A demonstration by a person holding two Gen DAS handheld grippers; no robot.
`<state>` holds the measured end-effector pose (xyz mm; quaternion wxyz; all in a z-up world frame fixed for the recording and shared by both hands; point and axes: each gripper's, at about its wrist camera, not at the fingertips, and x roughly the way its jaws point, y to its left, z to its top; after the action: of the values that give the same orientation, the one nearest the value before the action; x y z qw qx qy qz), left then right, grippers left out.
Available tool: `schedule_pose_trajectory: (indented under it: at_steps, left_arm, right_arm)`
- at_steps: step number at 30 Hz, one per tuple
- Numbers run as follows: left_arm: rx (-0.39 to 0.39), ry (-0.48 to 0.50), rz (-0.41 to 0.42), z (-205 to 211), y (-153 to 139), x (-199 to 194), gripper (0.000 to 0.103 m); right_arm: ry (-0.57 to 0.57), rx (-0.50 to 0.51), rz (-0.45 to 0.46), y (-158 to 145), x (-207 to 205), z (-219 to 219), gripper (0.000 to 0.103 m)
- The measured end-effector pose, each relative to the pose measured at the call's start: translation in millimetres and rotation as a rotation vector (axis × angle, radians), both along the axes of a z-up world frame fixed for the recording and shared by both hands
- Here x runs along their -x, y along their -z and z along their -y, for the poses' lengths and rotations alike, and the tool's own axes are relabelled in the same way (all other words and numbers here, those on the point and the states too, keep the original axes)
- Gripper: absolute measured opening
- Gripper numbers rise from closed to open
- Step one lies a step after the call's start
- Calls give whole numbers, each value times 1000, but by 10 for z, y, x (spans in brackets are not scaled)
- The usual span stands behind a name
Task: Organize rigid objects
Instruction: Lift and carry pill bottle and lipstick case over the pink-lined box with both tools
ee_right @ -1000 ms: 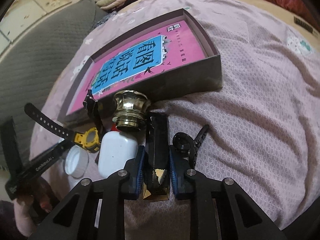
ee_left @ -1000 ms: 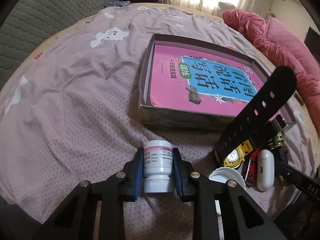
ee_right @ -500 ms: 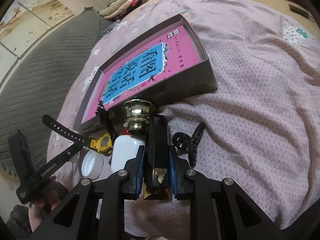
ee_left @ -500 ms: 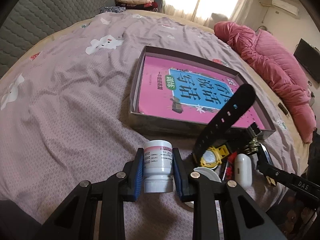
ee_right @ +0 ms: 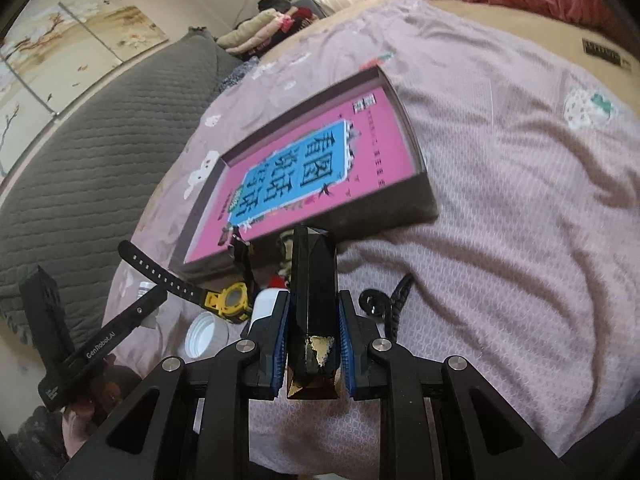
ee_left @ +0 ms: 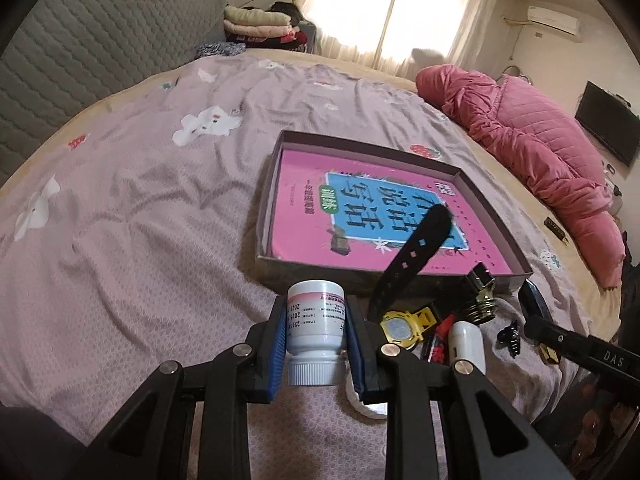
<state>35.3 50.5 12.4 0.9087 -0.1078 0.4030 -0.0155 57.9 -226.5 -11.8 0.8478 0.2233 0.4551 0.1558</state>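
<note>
- Your left gripper (ee_left: 316, 342) has its jaws clamped on a white pill bottle (ee_left: 316, 334), cap toward you, held above the bed (ee_left: 132, 240) just short of the box.
- Your right gripper (ee_right: 312, 344) has its jaws clamped on a black faceted bottle (ee_right: 312, 292) with chipped gold at its near end, also off the sheet and pointed at the box.
- The shallow cardboard box (ee_left: 312, 270) holds only a pink book (ee_left: 376, 216) so far, so I'd call the task early: two items in hand, none dropped in yet.
- Left on the bed by the box's near wall: yellow watch (ee_left: 402, 326) with its black strap sticking up, white earbud case (ee_left: 466, 340), brass knob (ee_left: 480, 308), black hair claw (ee_left: 510, 334), loose white cap (ee_right: 206, 334), something small and red I can't identify.
- Next is likely carrying both bottles over the box wall; watch the upright strap near the left gripper's path.
- Surface is a soft mauve patterned sheet, wrinkled, so things may tip or roll.
- Room: grey quilted headboard (ee_left: 92, 40), pink duvet (ee_left: 532, 152) bunched on the far side, folded clothes, bright curtained window, wall TV, air conditioner.
</note>
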Motion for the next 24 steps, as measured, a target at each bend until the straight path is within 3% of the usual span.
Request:
schedule_pose_trajectory:
  at_steps: [9,24]
  left_arm:
    - [-8,0,47,-50,-83,-53,27]
    - [16,-4,92,-145,-134,-314,27]
  right_arm:
    - [-18,97,122,-232,-65,-103,22]
    - [-2,163,203,-354,-265,-92,22]
